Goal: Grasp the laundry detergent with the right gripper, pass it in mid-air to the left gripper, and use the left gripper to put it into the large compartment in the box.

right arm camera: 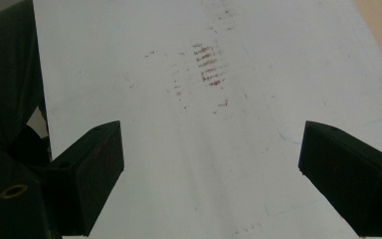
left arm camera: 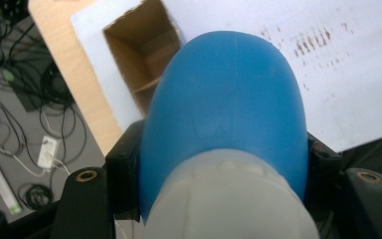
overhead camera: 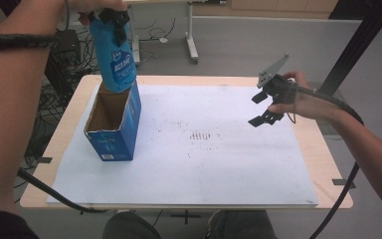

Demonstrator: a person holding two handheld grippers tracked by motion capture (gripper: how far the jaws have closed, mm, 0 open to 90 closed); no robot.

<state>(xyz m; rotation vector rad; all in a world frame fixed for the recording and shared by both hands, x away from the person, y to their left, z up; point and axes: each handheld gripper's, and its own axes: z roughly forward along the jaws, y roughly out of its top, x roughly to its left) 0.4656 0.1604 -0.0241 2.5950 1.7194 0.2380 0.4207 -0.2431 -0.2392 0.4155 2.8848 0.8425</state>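
A blue bottle with a white cap hangs upright above an open blue cardboard box at the table's left. My left gripper is shut on the bottle's neck, and the bottle's base sits just at the box's open top. In the left gripper view the bottle bulges between the jaws, with the box's brown inside beyond it. My right gripper hovers open over the table's right side. Its jaws stand wide apart over the white sheet with nothing between them.
A white sheet with brown smudges covers most of the wooden table. Cables lie on the floor to the left. A table leg stands behind.
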